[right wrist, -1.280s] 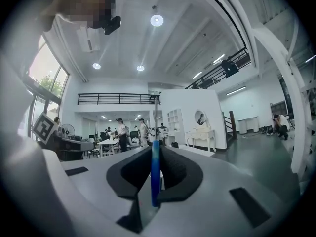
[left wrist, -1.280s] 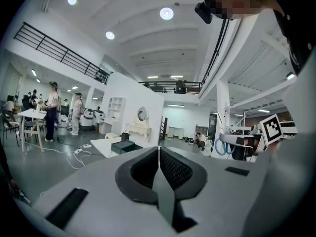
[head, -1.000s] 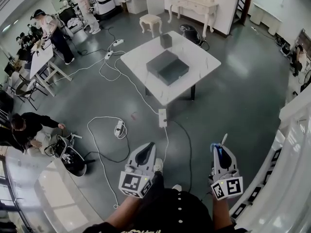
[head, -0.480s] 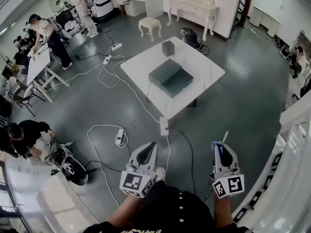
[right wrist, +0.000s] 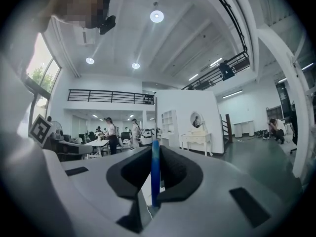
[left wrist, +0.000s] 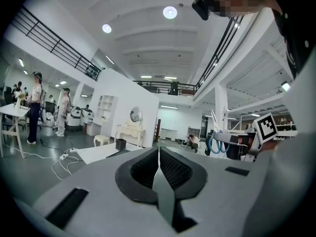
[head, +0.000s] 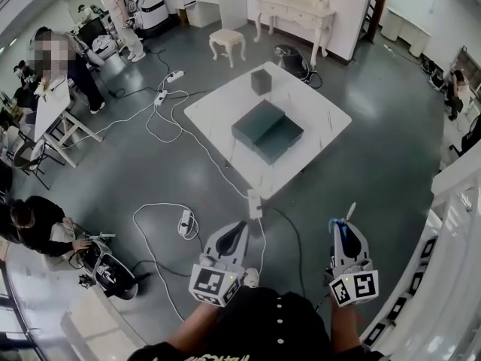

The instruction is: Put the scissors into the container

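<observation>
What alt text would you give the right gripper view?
The right gripper is shut on blue-handled scissors, seen edge-on with the blade pointing up. Behind stand a white dresser and, to the left, people by a table.

**A:** Just ahead of the left tongs (head: pixel 234 229), a white rectangular power strip (head: pixel 254 203) lies on the glossy grey floor (head: pixel 376 164).

**B:** And well beyond it stands the white square table (head: pixel 319 104)!

**A:** Further off still, a cream carved stool (head: pixel 227 40), and to its right a white ornate dressing table (head: pixel 297 10) against the wall.

**B:** Out to the left of the left tongs there's a second white power strip (head: pixel 185 220), and further left a person in black (head: pixel 34 222) crouching low.
</observation>
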`<state>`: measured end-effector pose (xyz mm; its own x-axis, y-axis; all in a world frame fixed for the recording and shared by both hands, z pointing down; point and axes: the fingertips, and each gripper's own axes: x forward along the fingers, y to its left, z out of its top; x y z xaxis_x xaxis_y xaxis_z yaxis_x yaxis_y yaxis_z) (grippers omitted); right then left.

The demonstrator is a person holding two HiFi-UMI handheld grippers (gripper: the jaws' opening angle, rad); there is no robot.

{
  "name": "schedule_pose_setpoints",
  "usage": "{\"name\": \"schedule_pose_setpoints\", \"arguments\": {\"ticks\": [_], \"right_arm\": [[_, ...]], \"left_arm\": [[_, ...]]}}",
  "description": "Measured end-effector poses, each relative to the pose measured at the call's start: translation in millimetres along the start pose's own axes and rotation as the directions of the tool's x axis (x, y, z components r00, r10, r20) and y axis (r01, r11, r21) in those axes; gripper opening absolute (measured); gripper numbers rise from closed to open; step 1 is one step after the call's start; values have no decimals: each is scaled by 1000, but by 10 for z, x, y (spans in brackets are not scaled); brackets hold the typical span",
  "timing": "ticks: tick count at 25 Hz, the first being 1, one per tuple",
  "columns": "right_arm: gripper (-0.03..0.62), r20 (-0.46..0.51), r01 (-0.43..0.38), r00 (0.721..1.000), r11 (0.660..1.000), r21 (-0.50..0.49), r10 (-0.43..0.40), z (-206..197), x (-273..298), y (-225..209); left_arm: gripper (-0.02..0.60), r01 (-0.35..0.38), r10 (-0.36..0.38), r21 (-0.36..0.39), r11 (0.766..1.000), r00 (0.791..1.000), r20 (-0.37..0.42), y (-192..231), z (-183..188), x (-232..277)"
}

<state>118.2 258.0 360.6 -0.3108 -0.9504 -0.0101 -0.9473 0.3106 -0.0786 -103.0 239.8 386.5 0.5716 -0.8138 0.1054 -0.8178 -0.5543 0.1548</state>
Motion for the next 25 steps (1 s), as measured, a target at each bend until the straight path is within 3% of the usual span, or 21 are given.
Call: {"name": "schedule_pose_setpoints", "arguments": {"ticks": [11, 25], "right_arm": [[54, -6, 35, 999, 999, 3, -35, -85, 482, 83], [54, -10, 16, 1000, 1000, 24, -15, -202, 1285, -460]], "left_arm": [[34, 49, -49, -1, 999, 999, -17, 425, 17, 301], [34, 42, -43, -26, 999, 999, -27, 672, 15, 1199]]}}
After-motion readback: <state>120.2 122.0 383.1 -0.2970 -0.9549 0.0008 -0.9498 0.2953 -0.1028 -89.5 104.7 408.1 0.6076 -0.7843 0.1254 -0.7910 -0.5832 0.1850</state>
